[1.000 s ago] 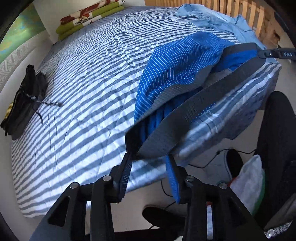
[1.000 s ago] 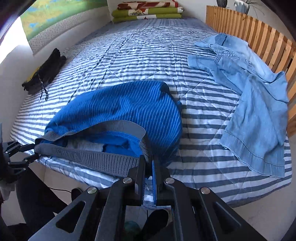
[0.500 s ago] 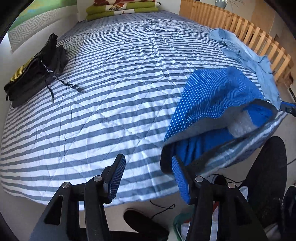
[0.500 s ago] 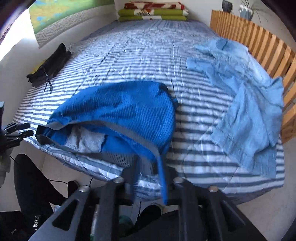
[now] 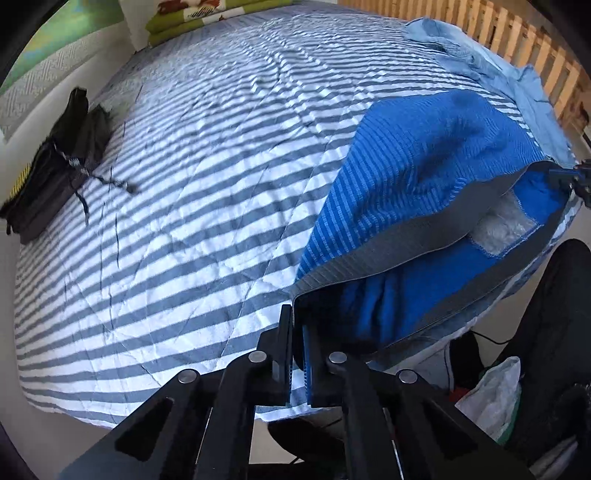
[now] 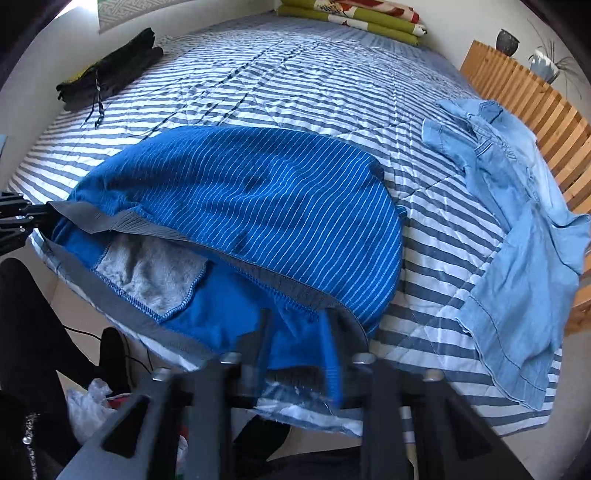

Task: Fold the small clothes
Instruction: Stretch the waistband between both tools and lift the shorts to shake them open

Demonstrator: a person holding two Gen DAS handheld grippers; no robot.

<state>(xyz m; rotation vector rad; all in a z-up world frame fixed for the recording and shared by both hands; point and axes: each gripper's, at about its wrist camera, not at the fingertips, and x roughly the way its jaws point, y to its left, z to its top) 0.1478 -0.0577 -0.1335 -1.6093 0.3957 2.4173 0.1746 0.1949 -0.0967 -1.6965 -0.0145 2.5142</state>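
Blue pinstriped shorts [image 5: 424,177] with a grey waistband lie at the near edge of the striped bed, waist gaping towards me and a grey pocket lining showing inside. My left gripper [image 5: 297,332] is shut on the left corner of the waistband. In the right wrist view the same shorts [image 6: 258,199] fill the middle. My right gripper [image 6: 297,332] is blurred and open, its fingers [image 6: 332,332] wide apart with the right end of the waist lying between them. The left gripper [image 6: 22,218] shows at the left edge, holding the band.
A light denim shirt [image 6: 517,221] lies spread at the bed's right side beside a wooden slatted rail [image 6: 535,92]. A black garment [image 5: 55,166] sits at the far left edge. Folded green blankets [image 6: 351,18] are at the head. A black-clad leg [image 5: 546,314] and plastic bag [image 5: 491,398] are below.
My left gripper, open and off the shorts half a second ago, has closed on the waistband corner. My right gripper, shut on the waistband a second ago, has opened.
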